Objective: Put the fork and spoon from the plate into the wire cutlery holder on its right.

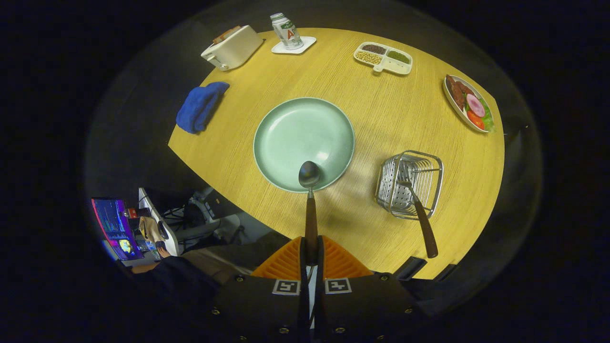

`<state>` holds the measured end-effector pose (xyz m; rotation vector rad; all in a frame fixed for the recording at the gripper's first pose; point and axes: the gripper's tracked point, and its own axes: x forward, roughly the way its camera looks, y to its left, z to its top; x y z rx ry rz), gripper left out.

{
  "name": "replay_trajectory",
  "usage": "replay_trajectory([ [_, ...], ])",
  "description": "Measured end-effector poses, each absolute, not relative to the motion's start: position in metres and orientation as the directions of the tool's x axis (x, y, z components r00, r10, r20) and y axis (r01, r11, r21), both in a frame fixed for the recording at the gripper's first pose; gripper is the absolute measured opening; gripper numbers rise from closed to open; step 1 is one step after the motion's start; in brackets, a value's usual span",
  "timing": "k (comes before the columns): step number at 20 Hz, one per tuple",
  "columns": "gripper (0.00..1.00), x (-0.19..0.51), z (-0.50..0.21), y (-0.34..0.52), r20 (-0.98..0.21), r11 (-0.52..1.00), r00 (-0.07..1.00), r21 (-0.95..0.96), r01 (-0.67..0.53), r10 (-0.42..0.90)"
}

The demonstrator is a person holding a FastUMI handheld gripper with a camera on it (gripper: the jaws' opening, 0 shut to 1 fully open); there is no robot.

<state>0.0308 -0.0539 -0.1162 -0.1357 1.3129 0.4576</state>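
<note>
My gripper [311, 255] is shut on the brown handle of the spoon [310, 190], which points straight ahead, lifted high above the table. The spoon's metal bowl shows over the near rim of the pale green plate [286, 138], which has nothing else on it. To the plate's right stands the wire cutlery holder [431, 169]. The fork [419, 214] rests in it, tines inside the basket, its brown handle sticking out over the near wall toward me.
On the round wooden table [362, 105] are a blue cloth [200, 105], a white toaster [232, 46], a can on a white coaster [287, 32], a divided dish of beans [383, 58] and a plate of food [469, 102]. A screen [114, 227] glows below left.
</note>
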Motion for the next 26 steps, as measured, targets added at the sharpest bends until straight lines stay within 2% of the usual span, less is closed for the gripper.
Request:
replay_trajectory([
  [6,0.05,0.027,-0.079,-0.080,-0.936,0.907,0.218,0.178,-0.383,0.276],
  [15,0.05,0.031,-0.049,-0.141,-0.911,0.943,0.304,0.202,-0.264,0.280],
  [21,0.05,0.042,-0.052,-0.174,-0.894,0.957,0.346,0.244,-0.160,0.285],
  [26,0.05,0.053,-0.074,-0.186,-0.913,0.967,0.319,0.237,-0.098,0.256],
])
